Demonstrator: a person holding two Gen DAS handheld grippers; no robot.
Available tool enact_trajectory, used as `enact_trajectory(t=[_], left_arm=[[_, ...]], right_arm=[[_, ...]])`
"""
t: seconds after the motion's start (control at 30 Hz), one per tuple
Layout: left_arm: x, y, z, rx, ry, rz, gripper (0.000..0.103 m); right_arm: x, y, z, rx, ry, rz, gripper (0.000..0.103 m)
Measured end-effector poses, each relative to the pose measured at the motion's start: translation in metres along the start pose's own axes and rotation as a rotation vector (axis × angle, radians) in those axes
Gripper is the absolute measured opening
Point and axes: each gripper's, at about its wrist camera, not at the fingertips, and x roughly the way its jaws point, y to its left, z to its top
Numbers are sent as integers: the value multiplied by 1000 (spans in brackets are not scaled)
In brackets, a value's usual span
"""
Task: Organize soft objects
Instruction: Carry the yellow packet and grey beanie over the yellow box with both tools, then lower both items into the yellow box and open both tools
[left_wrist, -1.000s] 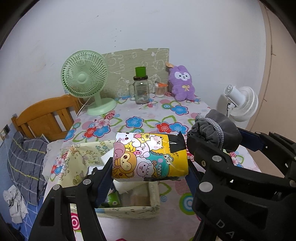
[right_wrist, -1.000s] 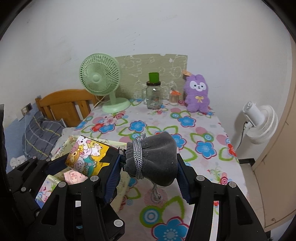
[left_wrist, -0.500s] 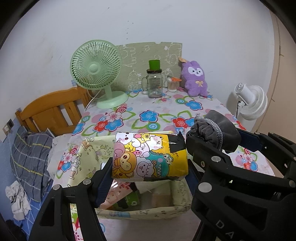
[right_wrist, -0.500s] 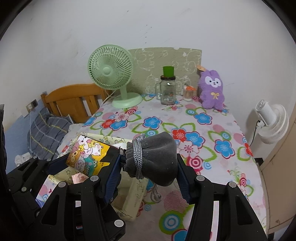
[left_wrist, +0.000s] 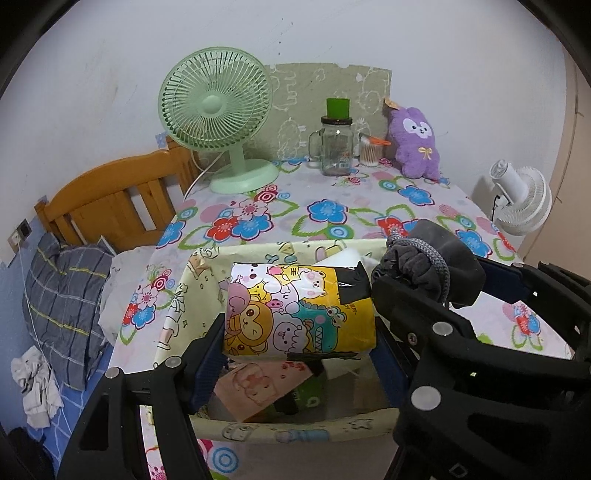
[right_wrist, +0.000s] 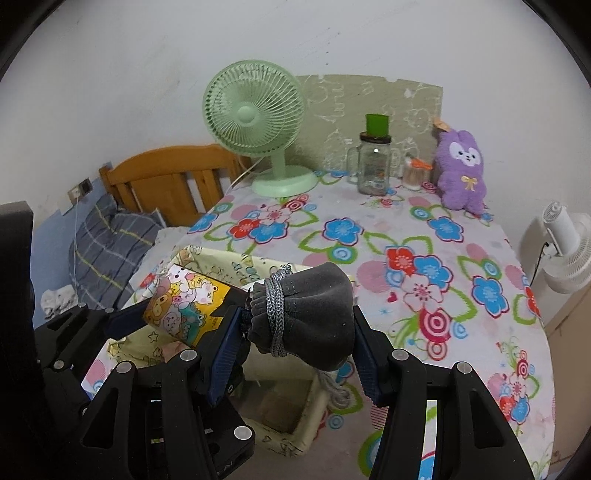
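Note:
My left gripper (left_wrist: 299, 332) is shut on a yellow cartoon-print tissue pack (left_wrist: 295, 310), held over the open pale-yellow fabric basket (left_wrist: 288, 430). My right gripper (right_wrist: 295, 332) is shut on a grey drawstring pouch (right_wrist: 310, 314) bound with a grey cord, just right of the pack and above the basket's near right corner (right_wrist: 291, 441). The pack (right_wrist: 184, 302) shows at left in the right wrist view. Inside the basket lie a pink printed packet (left_wrist: 258, 387) and something green, partly hidden. A purple plush toy (left_wrist: 415, 142) sits at the table's far right.
On the flowered tablecloth (left_wrist: 332, 206) at the back stand a green desk fan (left_wrist: 218, 118), a glass jar (left_wrist: 336, 147) with a green cap and a small cotton-swab jar (left_wrist: 369, 149). A wooden headboard (left_wrist: 107, 195) and a bed lie left; a white fan (left_wrist: 521, 203) stands right.
Both grippers have moved forward and down with their loads; the basket has come closer and lies beneath them, with more of its inside showing. Both grips are unchanged.

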Motion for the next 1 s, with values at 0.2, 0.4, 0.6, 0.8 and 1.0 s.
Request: enact_trajectory(t=[0.2, 0.4, 0.6, 0.8, 1.0], left_arm=[[14, 14, 0, -9, 21, -4, 75], [28, 26, -2, -15, 40, 5, 76], [36, 32, -5, -6, 58, -7, 78], [39, 33, -12, 0, 80, -13, 93], [33, 28, -21, 11, 85, -30, 96]], right_arm=[[13, 10, 1, -19, 22, 12, 60], [25, 18, 2, -31, 37, 22, 60], [33, 21, 0, -38, 51, 31, 60], [38, 24, -5, -47, 66, 33, 60], [39, 28, -11, -54, 76, 36, 60]])
